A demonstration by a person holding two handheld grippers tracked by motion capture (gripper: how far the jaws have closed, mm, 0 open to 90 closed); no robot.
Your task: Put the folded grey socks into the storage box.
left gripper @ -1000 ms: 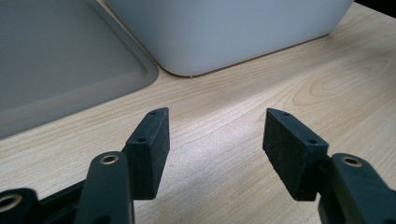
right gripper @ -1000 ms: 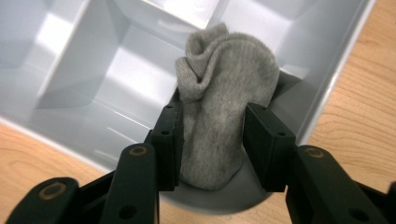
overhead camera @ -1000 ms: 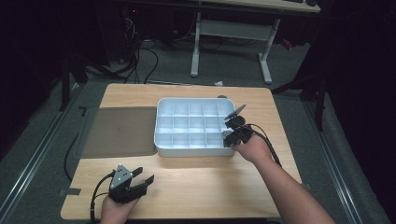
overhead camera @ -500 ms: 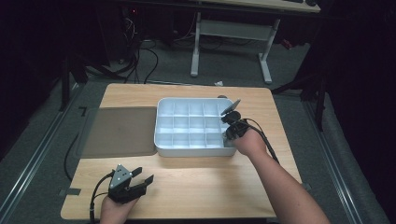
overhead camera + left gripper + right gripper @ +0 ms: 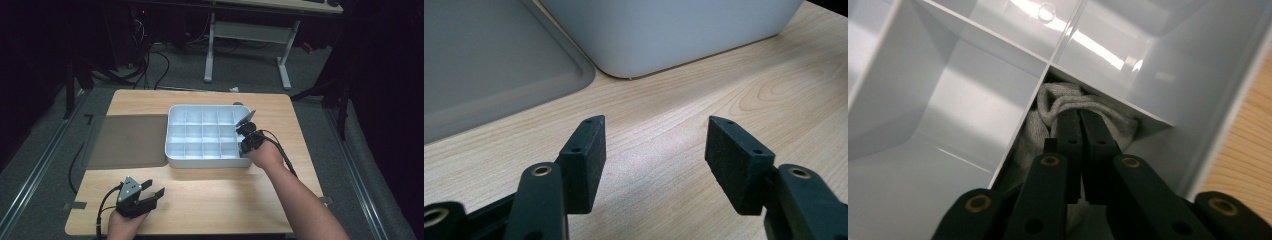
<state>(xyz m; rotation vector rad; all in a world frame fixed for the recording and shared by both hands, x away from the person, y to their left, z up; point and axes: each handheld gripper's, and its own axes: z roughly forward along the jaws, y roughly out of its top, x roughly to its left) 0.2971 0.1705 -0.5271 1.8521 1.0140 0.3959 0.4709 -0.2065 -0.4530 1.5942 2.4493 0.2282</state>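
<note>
right gripper view: we found the right gripper point(image 5: 1081, 125) lowered into a compartment at the outer wall of the white divided tray point(image 5: 963, 120). its jaws stood almost fully together, with only a thin slit between the pads, after closing and then easing apart slightly. a grey sock point(image 5: 1060, 100) lay bunched in that compartment, directly under and around the jaw tips; we could not tell whether any fabric was pinched between them.

in the high view, we located the right gripper point(image 5: 246, 134) over the tray point(image 5: 200, 162) at its right end, in the near rows. the tray sat on the wooden desk point(image 5: 225, 195), with a grey mat point(image 5: 130, 140) just beside it on the left.

we found the left gripper point(image 5: 142, 196) near the front edge of the desk, well apart from the tray. its jaws stood wide open and held nothing.
</note>
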